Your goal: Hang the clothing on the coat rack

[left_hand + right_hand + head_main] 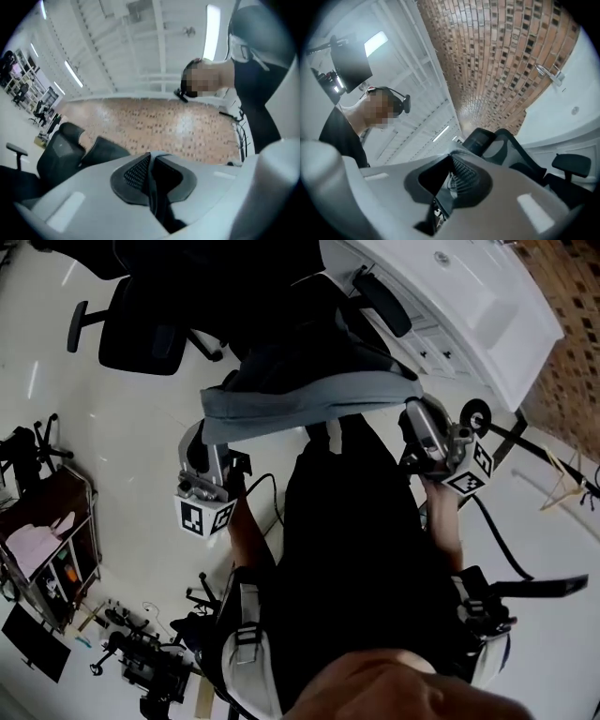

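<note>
The left gripper [152,176] is clamped shut on a fold of dark cloth, and the right gripper [447,185] likewise pinches an edge of it. Between them, at the top centre of the head view, the clothing [309,395] is held spread out, dark with a grey-blue hem, clear of the floor [122,427]. It looks picked up, but hanging is not yet done, and no coat rack is plainly identifiable. No writing is readable, only square markers on the grippers' cubes.
</note>
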`<action>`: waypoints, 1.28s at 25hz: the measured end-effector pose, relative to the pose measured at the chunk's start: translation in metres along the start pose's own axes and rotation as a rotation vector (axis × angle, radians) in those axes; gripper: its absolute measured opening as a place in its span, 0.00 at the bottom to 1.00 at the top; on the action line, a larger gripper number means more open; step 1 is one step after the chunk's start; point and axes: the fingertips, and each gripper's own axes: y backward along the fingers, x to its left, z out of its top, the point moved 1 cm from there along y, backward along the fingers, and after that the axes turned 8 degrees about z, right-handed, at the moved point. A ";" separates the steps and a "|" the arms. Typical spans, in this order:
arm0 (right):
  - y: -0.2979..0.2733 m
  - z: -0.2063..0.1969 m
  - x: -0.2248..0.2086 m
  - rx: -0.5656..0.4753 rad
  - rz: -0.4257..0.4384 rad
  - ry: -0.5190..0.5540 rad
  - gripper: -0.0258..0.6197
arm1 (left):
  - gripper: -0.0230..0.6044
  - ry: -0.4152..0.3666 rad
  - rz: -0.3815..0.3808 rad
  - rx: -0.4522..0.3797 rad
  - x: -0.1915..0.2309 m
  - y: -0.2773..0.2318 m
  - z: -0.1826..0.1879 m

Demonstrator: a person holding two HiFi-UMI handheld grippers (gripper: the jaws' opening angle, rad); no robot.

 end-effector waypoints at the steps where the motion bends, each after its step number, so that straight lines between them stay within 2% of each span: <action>1: 0.002 0.006 0.016 -0.021 0.021 0.013 0.07 | 0.05 0.004 -0.056 -0.088 -0.019 -0.003 0.034; 3: 0.009 0.028 0.054 -0.106 0.081 0.052 0.07 | 0.05 0.002 -0.201 -0.218 -0.056 -0.013 0.088; 5: 0.022 0.057 0.096 -0.220 0.137 0.110 0.07 | 0.05 0.019 -0.345 -0.298 -0.086 -0.023 0.122; 7: 0.037 0.089 0.136 -0.321 0.166 0.194 0.07 | 0.05 0.062 -0.462 -0.354 -0.113 -0.038 0.142; 10: 0.083 0.125 0.177 -0.433 0.132 0.345 0.07 | 0.05 0.146 -0.612 -0.368 -0.156 -0.073 0.145; 12: 0.117 0.145 0.191 -0.503 0.065 0.444 0.07 | 0.05 0.213 -0.708 -0.329 -0.188 -0.101 0.129; 15: 0.181 0.159 0.201 -0.596 -0.094 0.601 0.07 | 0.05 0.326 -0.865 -0.262 -0.250 -0.147 0.082; 18: 0.268 0.152 0.242 -0.660 -0.285 0.780 0.07 | 0.05 0.463 -1.056 -0.241 -0.350 -0.154 0.039; 20: 0.332 0.146 0.288 -0.700 -0.383 0.867 0.07 | 0.05 0.532 -1.156 -0.224 -0.426 -0.137 0.030; 22: 0.388 0.148 0.331 -0.730 -0.445 0.933 0.07 | 0.05 0.577 -1.230 -0.219 -0.498 -0.121 0.033; 25: 0.451 0.173 0.376 -0.722 -0.541 1.056 0.07 | 0.05 0.618 -1.302 -0.270 -0.590 -0.109 0.047; 28: 0.511 0.208 0.405 -0.722 -0.600 1.135 0.07 | 0.05 0.642 -1.314 -0.312 -0.667 -0.110 0.055; 32: 0.566 0.257 0.435 -0.724 -0.633 1.253 0.07 | 0.05 0.608 -1.322 -0.329 -0.752 -0.127 0.064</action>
